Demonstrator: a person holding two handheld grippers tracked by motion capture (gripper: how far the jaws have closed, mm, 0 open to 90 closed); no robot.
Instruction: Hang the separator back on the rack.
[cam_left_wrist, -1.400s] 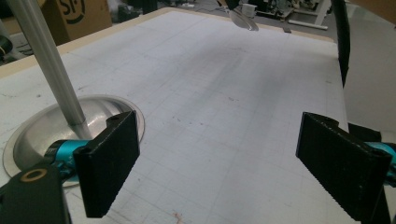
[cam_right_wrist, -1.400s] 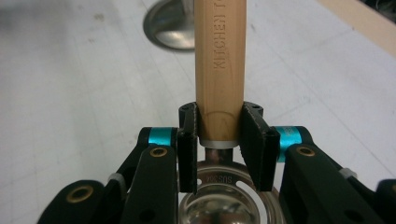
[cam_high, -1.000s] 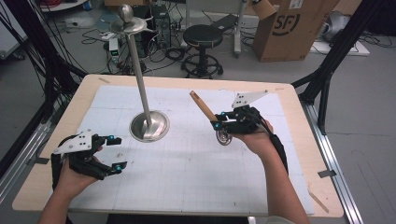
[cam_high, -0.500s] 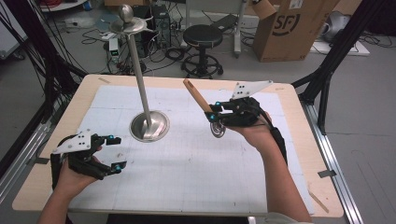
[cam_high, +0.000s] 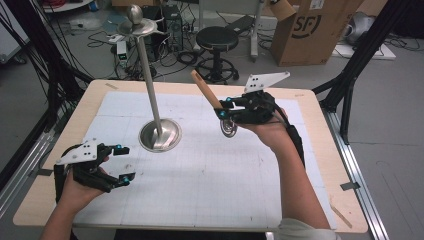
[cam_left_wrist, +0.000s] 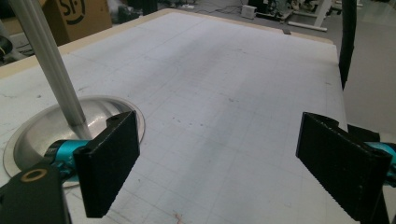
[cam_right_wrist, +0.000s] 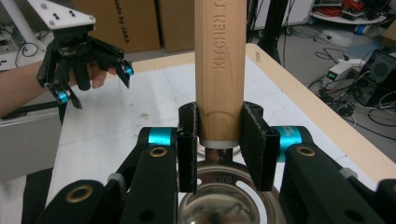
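Observation:
My right gripper (cam_high: 223, 107) (cam_right_wrist: 220, 140) is shut on a wooden-handled metal spoon, held above the table's far right part. The wooden handle (cam_high: 205, 90) (cam_right_wrist: 219, 60) slants up and away to the left, and the round metal bowl (cam_high: 229, 127) (cam_right_wrist: 219, 200) hangs below the jaws. A tall metal stand (cam_high: 149, 85) with a round dished base (cam_high: 160, 135) (cam_left_wrist: 42, 135) rises left of centre. My left gripper (cam_high: 125, 163) (cam_left_wrist: 224, 168) rests open and empty near the front left corner, just in front of the stand's base. In the right gripper view, the left gripper (cam_right_wrist: 91, 70) shows farther off.
A white gridded mat (cam_high: 215, 175) covers the wooden table (cam_high: 320, 150). Beyond the far edge stand a black stool (cam_high: 217, 40), a cardboard box (cam_high: 315, 27) and floor cables. Black frame legs (cam_high: 350, 85) flank the table's right side.
My right gripper has risen and moved left and away with the spoon, its handle now nearer the stand. The left gripper has stayed in place.

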